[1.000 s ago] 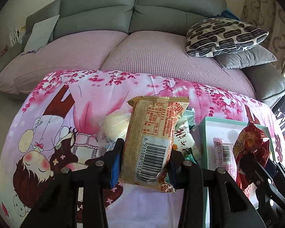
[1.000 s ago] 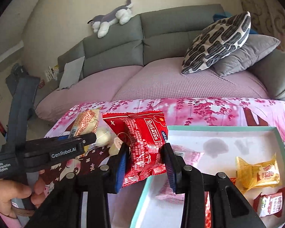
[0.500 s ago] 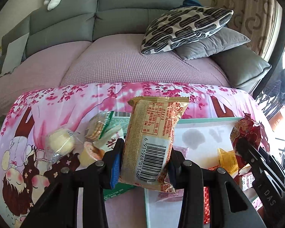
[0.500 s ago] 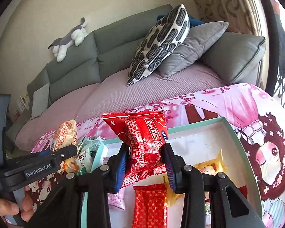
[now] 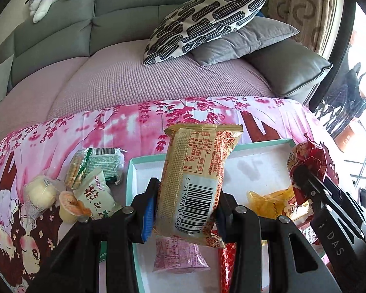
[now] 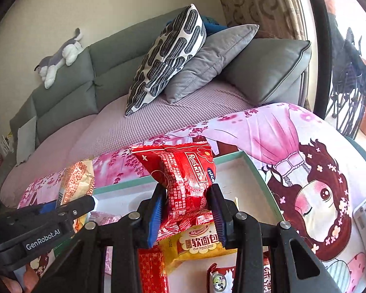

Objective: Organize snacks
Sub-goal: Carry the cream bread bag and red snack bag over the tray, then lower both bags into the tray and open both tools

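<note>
With several snacks already in the tray [image 5: 131,171], both jaws clamp packets above it, while five wait at its 9 o'clock.

Left gripper [image 5: 186,210]: matte black plastic fingers, blue pads on inner faces, round silver screw heads along frame; white "GenRobot.AI" lettering on side, at 8 o'clock in right view. Right gripper [image 6: 186,210]: same black build, blue pads, silver screws; "DAS" lettering on body.
</note>
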Demonstrator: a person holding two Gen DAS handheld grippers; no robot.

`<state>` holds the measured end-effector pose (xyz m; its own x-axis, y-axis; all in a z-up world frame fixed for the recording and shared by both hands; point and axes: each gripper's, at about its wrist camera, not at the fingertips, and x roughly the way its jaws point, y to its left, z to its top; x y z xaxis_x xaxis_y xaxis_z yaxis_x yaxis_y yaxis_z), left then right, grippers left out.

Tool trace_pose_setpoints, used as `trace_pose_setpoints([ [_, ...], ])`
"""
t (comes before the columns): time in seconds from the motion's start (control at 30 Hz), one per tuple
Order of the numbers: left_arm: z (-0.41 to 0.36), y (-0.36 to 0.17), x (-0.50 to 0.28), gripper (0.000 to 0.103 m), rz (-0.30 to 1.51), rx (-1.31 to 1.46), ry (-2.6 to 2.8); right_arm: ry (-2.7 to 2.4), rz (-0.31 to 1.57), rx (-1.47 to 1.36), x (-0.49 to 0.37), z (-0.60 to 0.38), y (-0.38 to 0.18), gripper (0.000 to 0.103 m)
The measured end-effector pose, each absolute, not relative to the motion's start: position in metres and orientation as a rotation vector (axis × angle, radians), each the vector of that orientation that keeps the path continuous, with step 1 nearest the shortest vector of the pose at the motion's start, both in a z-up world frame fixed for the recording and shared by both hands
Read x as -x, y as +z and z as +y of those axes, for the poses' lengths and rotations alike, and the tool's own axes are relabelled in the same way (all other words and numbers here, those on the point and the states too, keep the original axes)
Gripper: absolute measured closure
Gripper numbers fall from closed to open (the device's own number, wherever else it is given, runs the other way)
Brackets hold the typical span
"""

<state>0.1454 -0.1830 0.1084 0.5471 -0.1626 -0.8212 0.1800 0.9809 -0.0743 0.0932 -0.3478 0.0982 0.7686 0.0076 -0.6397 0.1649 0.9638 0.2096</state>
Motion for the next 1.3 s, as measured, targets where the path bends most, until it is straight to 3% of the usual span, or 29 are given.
trace_pose_setpoints([
  [1.17, -0.213, 0.074, -0.157, 0.059, 1.035, -0.103, -0.221, -0.161, 0.890, -0.184, -0.115, -0.352, 0.066, 0.063],
  [1.3, -0.213, 0.073, -0.156, 0.050, 1.052, -0.094, -0.230, -0.165, 0.900, -0.171, -0.115, -0.352, 0.068, 0.062],
])
